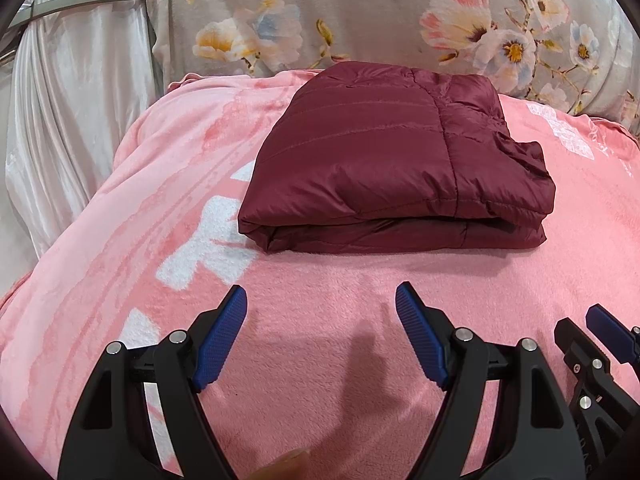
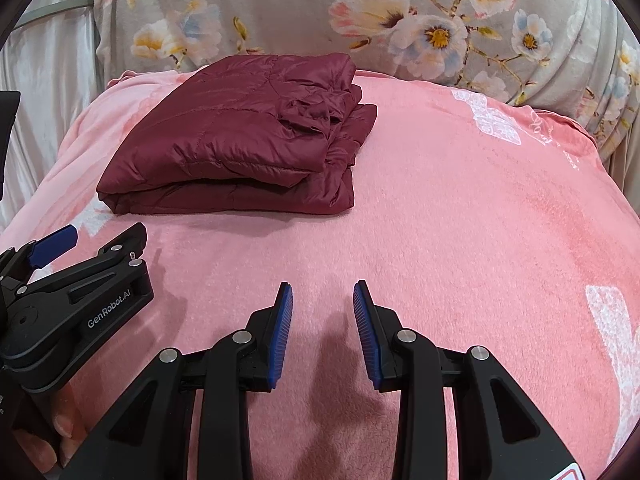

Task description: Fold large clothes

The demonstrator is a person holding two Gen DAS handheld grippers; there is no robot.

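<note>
A maroon quilted puffer jacket [image 1: 392, 160] lies folded into a thick rectangle on a pink fleece blanket [image 1: 320, 280]. It also shows in the right wrist view [image 2: 240, 140], at the upper left. My left gripper [image 1: 320, 300] is open and empty, hovering over the blanket in front of the jacket's near edge. My right gripper [image 2: 322, 292] is open and empty, over bare blanket to the right of the jacket. Each gripper shows in the other's view: the right one [image 1: 592, 344] at the lower right, the left one [image 2: 76, 280] at the left.
A grey floral cover [image 1: 360, 12] rises behind the blanket. A white satin curtain [image 1: 76, 100] hangs at the left. The pink blanket [image 2: 480, 220] stretches to the right of the jacket, with white printed patches.
</note>
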